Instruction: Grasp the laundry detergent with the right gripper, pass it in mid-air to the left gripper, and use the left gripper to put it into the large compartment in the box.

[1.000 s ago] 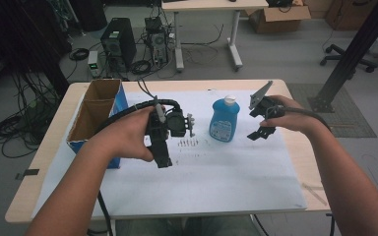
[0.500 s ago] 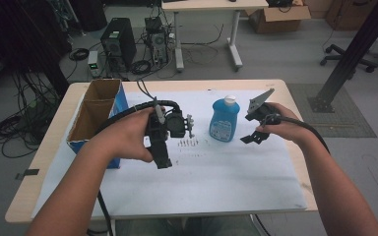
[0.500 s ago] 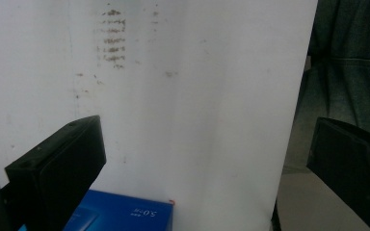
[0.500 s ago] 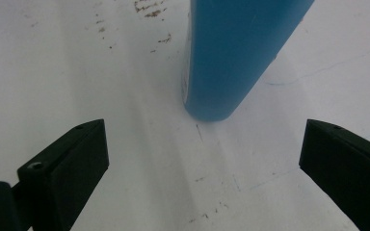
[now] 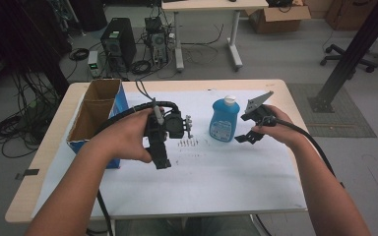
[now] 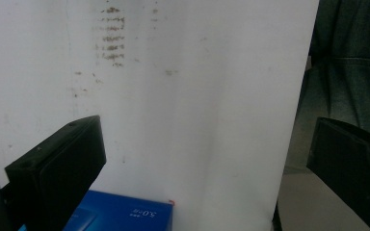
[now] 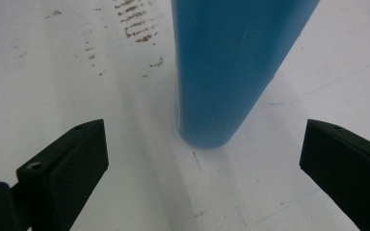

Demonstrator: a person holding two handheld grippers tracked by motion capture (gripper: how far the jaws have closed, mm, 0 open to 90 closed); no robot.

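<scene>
A: Your right gripper [image 7: 200, 168] has its jaws spread wide, the bottle [image 5: 224, 119] just ahead between them, untouched. It's smooth blue plastic, rounded, white-capped, upright on the white sheet [image 5: 226, 172].

B: And your left gripper [image 6: 192, 163]?

A: Jaws spread too, empty. Its own view catches the glossy blue side of the cardboard box [image 5: 96, 115]; the high view shows that box's open top.

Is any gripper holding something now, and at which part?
Nothing is held. The right gripper is open, its jaws apart from the blue bottle. The left gripper is open over the white paper.
</scene>
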